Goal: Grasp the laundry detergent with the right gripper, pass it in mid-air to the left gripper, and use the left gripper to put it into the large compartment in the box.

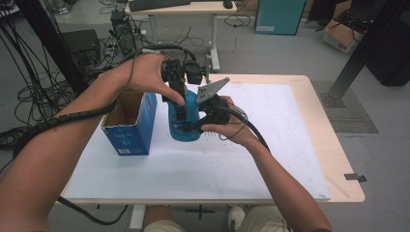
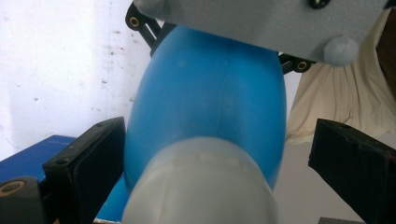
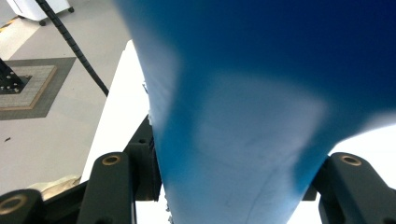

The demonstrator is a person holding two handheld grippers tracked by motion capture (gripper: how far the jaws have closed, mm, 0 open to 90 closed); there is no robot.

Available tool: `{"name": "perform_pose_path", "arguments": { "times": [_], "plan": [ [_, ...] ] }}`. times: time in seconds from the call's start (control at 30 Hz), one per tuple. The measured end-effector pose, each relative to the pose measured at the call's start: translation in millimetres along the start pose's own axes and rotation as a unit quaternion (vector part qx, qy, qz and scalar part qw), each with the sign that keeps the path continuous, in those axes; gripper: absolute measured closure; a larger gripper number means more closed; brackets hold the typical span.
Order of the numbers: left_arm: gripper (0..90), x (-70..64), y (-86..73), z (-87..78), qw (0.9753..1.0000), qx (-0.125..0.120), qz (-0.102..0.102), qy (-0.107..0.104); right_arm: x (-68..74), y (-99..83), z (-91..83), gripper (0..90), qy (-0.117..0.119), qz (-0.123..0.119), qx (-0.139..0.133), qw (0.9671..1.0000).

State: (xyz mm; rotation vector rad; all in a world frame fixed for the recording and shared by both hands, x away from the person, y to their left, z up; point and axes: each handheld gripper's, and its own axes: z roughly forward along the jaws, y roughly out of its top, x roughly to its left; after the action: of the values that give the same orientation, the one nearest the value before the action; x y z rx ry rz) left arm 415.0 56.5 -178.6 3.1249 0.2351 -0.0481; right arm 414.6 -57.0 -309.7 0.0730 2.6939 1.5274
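Observation:
A blue plastic bottle (image 1: pixel 189 102) with a pale grey cap stands near the middle of the white board. In the right gripper view the bottle (image 3: pixel 243 93) fills the gap, and both jaws of my right gripper (image 3: pixel 233 163) press its sides. From the high view, that right gripper (image 1: pixel 196 123) reaches in from the right at the bottle's lower body. My left gripper (image 1: pixel 180 113) comes down from above. In its own view my left gripper (image 2: pixel 219 135) straddles the cap (image 2: pixel 201 186) and neck of the bottle (image 2: pixel 210 93), with a clear gap at the right jaw.
An open blue cardboard box (image 1: pixel 130 123) stands just left of the bottle, also seen as the box (image 2: pixel 28 156). The white board (image 1: pixel 270 145) covers most of the wooden table (image 1: pixel 333 145). Cables lie on the floor at the left; a black post stands at the right.

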Motion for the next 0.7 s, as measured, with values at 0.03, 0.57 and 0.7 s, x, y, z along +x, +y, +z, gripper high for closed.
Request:
{"name": "perform_pose_path", "arguments": {
  "times": [0.03,0.57,0.7],
  "plan": [
    [5.3,0.1,0.4,0.2,1.0,0.001,-0.001,-0.001,0.0,0.2,-0.1,42.5,0.002,-0.001,-0.002,1.0],
    [9.1,0.9,2.0,-1.7,0.9999,0.013,0.004,0.01,1.1,0.4,-1.1,42.5,0.003,-0.002,-0.004,1.0],
    [11.2,1.3,1.8,-1.2,0.9998,0.019,0.006,0.008,0.9,1.7,-2.3,42.5,0.003,-0.014,-0.007,0.9999]
  ]
}}
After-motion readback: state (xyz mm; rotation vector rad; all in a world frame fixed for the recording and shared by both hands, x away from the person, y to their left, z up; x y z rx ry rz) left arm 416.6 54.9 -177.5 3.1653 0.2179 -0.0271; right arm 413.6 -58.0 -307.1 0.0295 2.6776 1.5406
